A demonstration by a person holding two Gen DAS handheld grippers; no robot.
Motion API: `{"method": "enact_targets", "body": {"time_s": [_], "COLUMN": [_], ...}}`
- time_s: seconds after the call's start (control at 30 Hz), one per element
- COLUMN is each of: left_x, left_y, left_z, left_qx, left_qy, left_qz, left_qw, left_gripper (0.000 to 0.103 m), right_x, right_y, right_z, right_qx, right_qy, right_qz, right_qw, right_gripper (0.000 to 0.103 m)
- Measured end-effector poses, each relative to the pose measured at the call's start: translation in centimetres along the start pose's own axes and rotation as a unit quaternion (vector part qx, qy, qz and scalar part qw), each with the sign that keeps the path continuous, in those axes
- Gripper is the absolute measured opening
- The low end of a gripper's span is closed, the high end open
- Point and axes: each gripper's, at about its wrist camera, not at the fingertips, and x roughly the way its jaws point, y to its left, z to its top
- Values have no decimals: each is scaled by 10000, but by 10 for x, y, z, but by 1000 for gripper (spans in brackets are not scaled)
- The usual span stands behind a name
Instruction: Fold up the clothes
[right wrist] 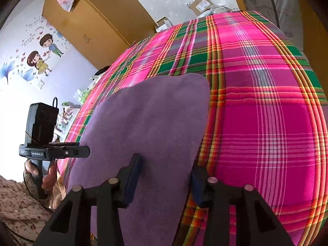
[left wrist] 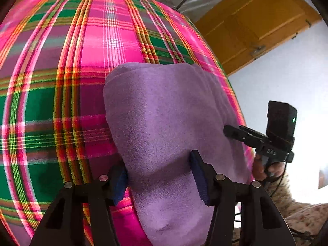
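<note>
The purple garment (left wrist: 168, 123) lies folded on the pink-and-green plaid cover (left wrist: 61, 82), and it is our landmark. It sits at the near edge of that cover, just in front of the person, a compact flat pad with its rounded far corners tucked in.

Left gripper (left wrist: 160, 176) now: it straddles the near left part of the garment, jaws spread as wide as they go. The blue pads flank a raised ridge of fleece, and the left one looks to brush the garment's left edge, but nothing is pinched. That reads as a let-go, the cloth left to settle under its own weight.

Over to the right gripper (right wrist: 166, 181): it stands at the garment's near right edge, 1 pad over the purple, the other just off it above the plaid. Jaws are partly open with the edge between them, and I see no squeeze on the fabric. From the left wrist view it pokes in at the garment's right side, held by a hand (left wrist: 264, 168) in a floral sleeve (left wrist: 303, 213).

My call: both tools are bracketing the near end, either releasing a finished fold or lining up 1 more.
</note>
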Motion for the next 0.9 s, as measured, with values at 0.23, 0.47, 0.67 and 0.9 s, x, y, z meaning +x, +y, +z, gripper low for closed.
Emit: {"method": "enact_targets", "body": {"time_s": [0.23, 0.47, 0.67, 0.9], "left_x": [-1, 0, -10, -20], "left_y": [-6, -22, -25, -22], "left_z": [-1, -4, -3, 4], "left_qx": [178, 634, 675, 660], "left_qy": [-66, -219, -338, -503], "left_qz": [289, 568, 449, 376], "left_qw": [9994, 9961, 9961, 9958], "left_gripper": [51, 47, 44, 43], "right_x": [-1, -1, -9, -20], "right_y": [7, 30, 42, 55], "right_z": [-4, -9, -11, -7], "right_qx": [-184, -661, -660, -527], "right_qy": [-63, -235, -422, -606], "right_qz": [-266, -812, -1020, -989], "right_qw": [9995, 9942, 9917, 9919], "right_gripper": [36, 24, 21, 20]}}
